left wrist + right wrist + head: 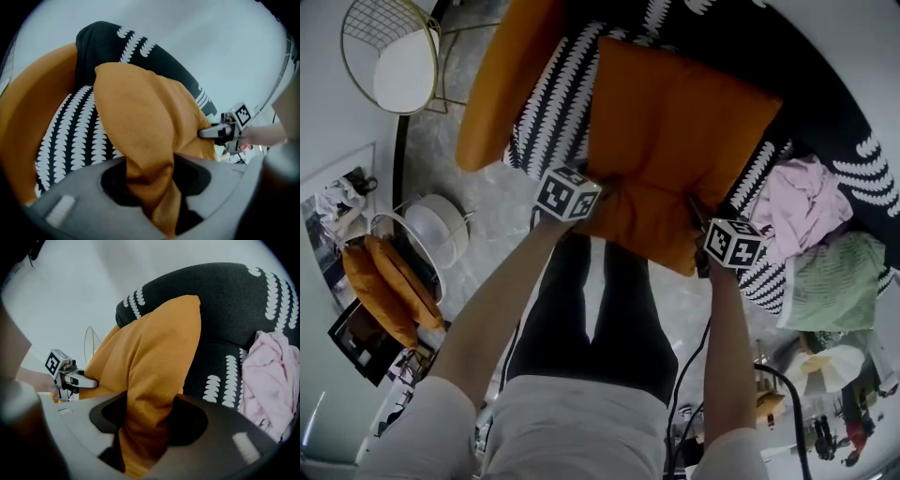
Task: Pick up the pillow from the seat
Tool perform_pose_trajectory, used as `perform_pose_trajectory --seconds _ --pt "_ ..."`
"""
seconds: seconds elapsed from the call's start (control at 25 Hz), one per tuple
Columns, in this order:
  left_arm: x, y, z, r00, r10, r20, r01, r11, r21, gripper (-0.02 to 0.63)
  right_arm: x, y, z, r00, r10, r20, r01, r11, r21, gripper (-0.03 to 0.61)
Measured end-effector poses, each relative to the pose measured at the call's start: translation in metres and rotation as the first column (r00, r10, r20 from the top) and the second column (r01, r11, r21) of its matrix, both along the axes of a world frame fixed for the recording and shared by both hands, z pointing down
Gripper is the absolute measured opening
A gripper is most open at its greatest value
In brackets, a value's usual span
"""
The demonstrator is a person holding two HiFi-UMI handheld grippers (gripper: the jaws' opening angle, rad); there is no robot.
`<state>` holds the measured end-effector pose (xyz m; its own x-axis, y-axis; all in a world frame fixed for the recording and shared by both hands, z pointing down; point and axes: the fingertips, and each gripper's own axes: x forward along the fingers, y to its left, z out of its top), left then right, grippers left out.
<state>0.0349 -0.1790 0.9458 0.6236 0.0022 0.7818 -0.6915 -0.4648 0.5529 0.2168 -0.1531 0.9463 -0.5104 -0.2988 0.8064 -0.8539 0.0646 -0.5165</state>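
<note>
An orange pillow (675, 131) lies on the black seat with white leaf print (546, 103). My left gripper (602, 190) is shut on the pillow's near left corner, and my right gripper (698, 223) is shut on its near right corner. In the left gripper view the pillow (140, 117) is bunched between the jaws of the left gripper (152, 187), and the right gripper (220, 132) shows beyond it. In the right gripper view pillow fabric (154, 357) fills the gap between the jaws of the right gripper (145, 427), with the left gripper (70, 377) at the far side.
A second orange cushion (497, 75) leans at the seat's left. Pink cloth (811, 202) and green cloth (834, 281) lie on the seat's right. A wire chair (394, 56), a white round stand (436, 230) and orange cushions (384, 281) are on the floor at left.
</note>
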Motion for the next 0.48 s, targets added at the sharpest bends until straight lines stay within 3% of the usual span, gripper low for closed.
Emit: perform_pose_trajectory --seconds 0.48 --pt "-0.001 0.006 -0.136 1.0 0.022 -0.013 -0.021 0.995 0.094 0.181 -0.003 0.008 -0.136 1.0 0.003 0.001 -0.004 0.998 0.061 0.239"
